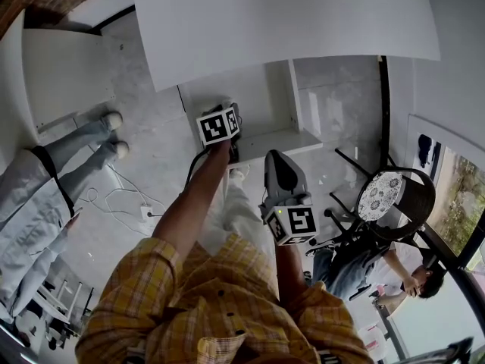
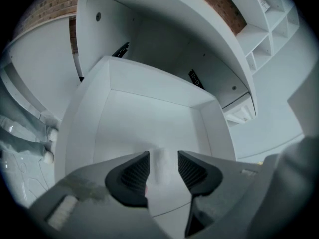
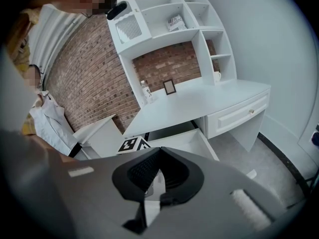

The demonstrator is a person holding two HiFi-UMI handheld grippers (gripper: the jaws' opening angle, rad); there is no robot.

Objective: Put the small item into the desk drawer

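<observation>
The white desk [image 1: 288,21] has its drawer [image 1: 265,139] pulled out below the top. My left gripper [image 2: 163,164] points steeply down into the drawer [image 2: 149,113], jaws open. A small whitish item [image 2: 160,162] shows blurred in the gap between the pads, over the drawer's white floor; the pads do not press on it. I cannot tell whether it lies on the floor. In the head view the left gripper's marker cube [image 1: 218,125] is at the drawer. My right gripper [image 3: 159,153] hangs back from the desk, shut and empty, aimed at the drawer [image 3: 192,142].
A person in light jeans [image 1: 45,180] stands at the left near cables [image 1: 121,196] on the floor. A chair with a patterned seat [image 1: 381,194] and a seated person [image 1: 394,275] are at the right. The desk's right drawer [image 3: 241,114] is closed under a shelf unit [image 3: 169,19].
</observation>
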